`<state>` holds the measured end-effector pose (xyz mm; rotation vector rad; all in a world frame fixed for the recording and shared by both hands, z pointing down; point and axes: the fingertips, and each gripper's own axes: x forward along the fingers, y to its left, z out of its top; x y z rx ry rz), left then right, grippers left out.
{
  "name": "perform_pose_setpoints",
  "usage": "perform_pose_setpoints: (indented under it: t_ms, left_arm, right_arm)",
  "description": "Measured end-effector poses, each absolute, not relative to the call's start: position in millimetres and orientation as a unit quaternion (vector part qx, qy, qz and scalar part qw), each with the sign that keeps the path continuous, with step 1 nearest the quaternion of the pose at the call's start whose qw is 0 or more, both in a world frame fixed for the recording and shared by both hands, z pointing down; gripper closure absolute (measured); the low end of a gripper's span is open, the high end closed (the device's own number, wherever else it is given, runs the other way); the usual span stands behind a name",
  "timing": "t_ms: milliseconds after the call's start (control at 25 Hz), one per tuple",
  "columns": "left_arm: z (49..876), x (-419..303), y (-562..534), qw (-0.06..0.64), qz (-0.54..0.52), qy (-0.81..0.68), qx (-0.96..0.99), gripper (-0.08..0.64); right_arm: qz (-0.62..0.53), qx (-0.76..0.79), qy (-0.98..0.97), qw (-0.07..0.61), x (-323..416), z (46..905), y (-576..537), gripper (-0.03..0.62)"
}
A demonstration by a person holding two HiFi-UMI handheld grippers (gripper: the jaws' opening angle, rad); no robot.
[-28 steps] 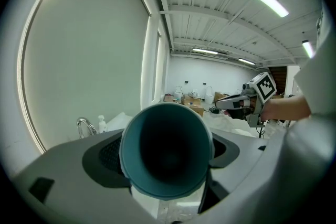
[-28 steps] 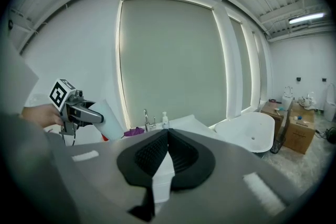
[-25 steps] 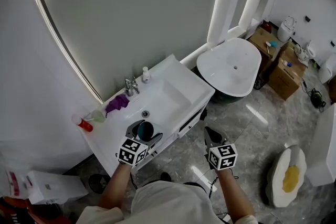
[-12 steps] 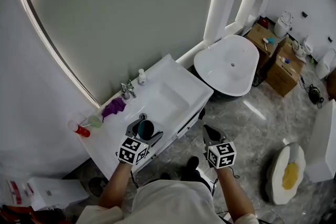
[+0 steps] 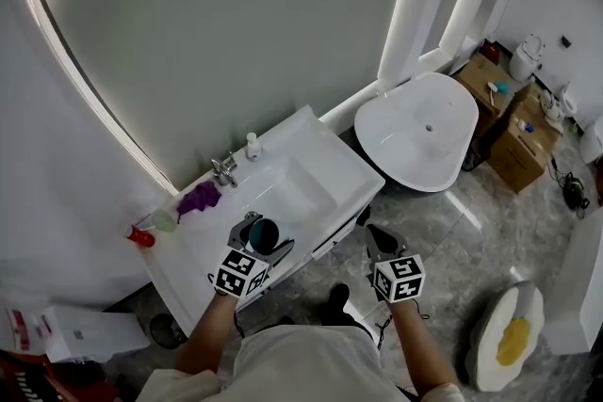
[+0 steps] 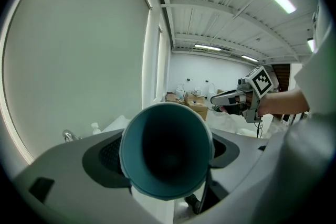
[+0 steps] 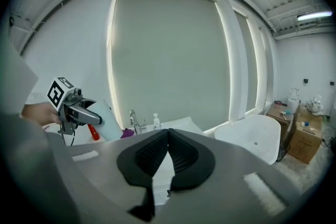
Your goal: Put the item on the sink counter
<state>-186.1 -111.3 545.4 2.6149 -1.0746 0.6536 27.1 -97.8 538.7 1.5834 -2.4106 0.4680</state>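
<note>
A cup (image 6: pixel 165 152), teal inside and pale outside, is clamped between the jaws of my left gripper (image 5: pixel 260 234), mouth towards the camera. In the head view it hangs over the front part of the white sink counter (image 5: pixel 193 264), left of the basin (image 5: pixel 287 188). My right gripper (image 5: pixel 378 241) is held off the counter's front right corner, over the floor. Its black pads (image 7: pixel 157 152) meet with nothing between them. In the right gripper view the left gripper (image 7: pixel 79 110) and the cup's pale side (image 7: pixel 108 119) show at the left.
At the counter's back stand a faucet (image 5: pixel 224 169), a small soap bottle (image 5: pixel 252 146), a purple cloth (image 5: pixel 198 200), a green cup (image 5: pixel 165 220) and a red bottle (image 5: pixel 139 236). A white bathtub (image 5: pixel 424 132) and cardboard boxes (image 5: pixel 523 132) are to the right.
The head view has shifted a little. Both grippers stay at nearly the same spots, the left one still holding the cup above the counter's front.
</note>
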Motion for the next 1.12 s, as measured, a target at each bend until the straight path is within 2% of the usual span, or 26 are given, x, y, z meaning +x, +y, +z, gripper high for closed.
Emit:
perform_pose_setpoints:
  t_ms: [720, 1120]
  left_arm:
    - [558, -105, -185, 0.146, 0.23, -0.429, 0.861, 0.163]
    - [571, -69, -211, 0.162, 0.235, -0.463, 0.839, 0.163]
  right_arm:
    - [0.161, 0.462, -0.864, 0.118, 94, 552, -212, 0.581]
    - [0.175, 0.424, -0.879, 0.133, 118, 578, -240, 0.581]
